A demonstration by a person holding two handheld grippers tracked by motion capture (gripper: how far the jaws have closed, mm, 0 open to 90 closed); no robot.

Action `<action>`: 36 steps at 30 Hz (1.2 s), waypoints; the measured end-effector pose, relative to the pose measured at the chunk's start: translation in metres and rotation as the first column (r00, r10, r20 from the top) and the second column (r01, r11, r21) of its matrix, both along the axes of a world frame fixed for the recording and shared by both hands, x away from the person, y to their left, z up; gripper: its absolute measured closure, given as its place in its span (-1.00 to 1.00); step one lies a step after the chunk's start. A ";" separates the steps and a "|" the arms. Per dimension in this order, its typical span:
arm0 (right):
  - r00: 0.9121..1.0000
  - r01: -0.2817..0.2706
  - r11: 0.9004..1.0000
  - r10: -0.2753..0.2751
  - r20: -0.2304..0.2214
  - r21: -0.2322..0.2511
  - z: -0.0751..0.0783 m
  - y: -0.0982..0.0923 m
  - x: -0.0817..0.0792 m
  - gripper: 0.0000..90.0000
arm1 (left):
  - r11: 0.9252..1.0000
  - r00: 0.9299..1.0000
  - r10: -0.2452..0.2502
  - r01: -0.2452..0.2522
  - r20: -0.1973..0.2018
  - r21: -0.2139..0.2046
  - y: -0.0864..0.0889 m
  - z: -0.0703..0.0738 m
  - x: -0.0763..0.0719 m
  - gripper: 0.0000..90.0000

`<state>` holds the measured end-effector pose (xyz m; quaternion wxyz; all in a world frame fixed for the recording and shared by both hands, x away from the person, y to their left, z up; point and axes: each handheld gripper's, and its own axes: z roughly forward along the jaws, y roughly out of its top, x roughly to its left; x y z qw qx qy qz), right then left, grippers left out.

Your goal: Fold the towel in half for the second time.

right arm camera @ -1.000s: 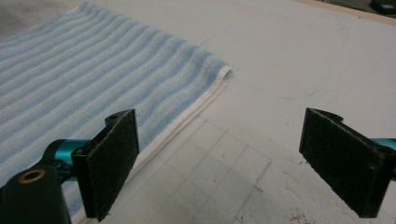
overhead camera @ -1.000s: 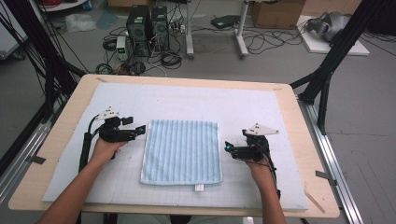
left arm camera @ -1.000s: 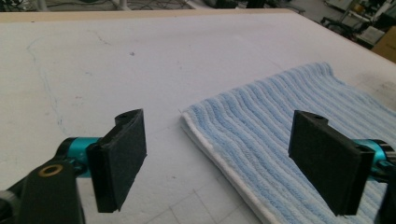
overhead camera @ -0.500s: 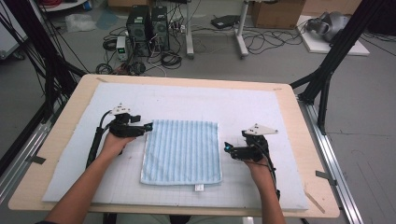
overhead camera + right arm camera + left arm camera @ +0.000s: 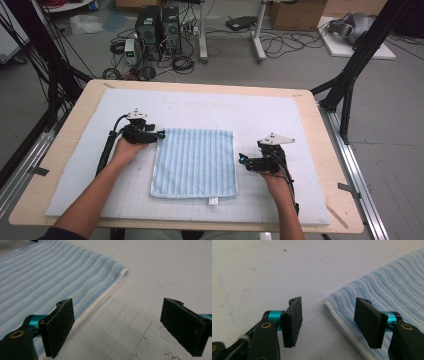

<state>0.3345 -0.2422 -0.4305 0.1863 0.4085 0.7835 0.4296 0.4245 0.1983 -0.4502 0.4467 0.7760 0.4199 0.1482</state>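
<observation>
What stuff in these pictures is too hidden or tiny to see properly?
- Towel tag: too small to read in the high view.
- Towel's underside: hidden by the towel itself.
- Left gripper: whether its pads touch the towel corner, unclear in the left gripper view.
- Floor boxes: cut by the top edge.

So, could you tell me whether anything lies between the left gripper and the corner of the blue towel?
Nothing visible does. The left gripper has its jaws either side of the blue towel's far left corner; they have just been closing but don't press it yet, with bare white mat around.
</observation>
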 end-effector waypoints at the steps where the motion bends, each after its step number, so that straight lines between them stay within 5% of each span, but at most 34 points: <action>1: 1.000 -0.003 1.000 0.003 0.003 -0.003 0.000 0.000 0.000 -0.75 | 1.000 1.000 -0.014 0.014 -0.004 0.003 -0.003 0.000 0.000 -0.02; 5: 1.000 -0.001 1.000 0.001 0.002 -0.004 0.000 0.000 0.000 -0.75 | 0.996 0.999 -0.049 0.049 -0.006 0.074 -0.012 -0.001 0.001 0.14; 15: 1.000 0.000 1.000 0.000 -0.006 -0.008 -0.002 0.002 0.001 -0.75 | 0.994 0.996 -0.091 0.091 -0.006 0.055 -0.014 -0.001 -0.001 0.81; 24: 1.000 -0.006 1.000 0.006 -0.001 0.028 -0.003 0.007 0.011 -0.75 | 0.996 0.996 -0.088 0.089 -0.024 0.022 -0.011 -0.002 0.001 0.84; 36: 0.998 -0.057 0.998 0.057 -0.033 -0.008 0.002 0.040 0.049 -0.75 | 0.996 0.996 -0.082 0.082 -0.030 0.016 -0.009 -0.002 0.001 0.78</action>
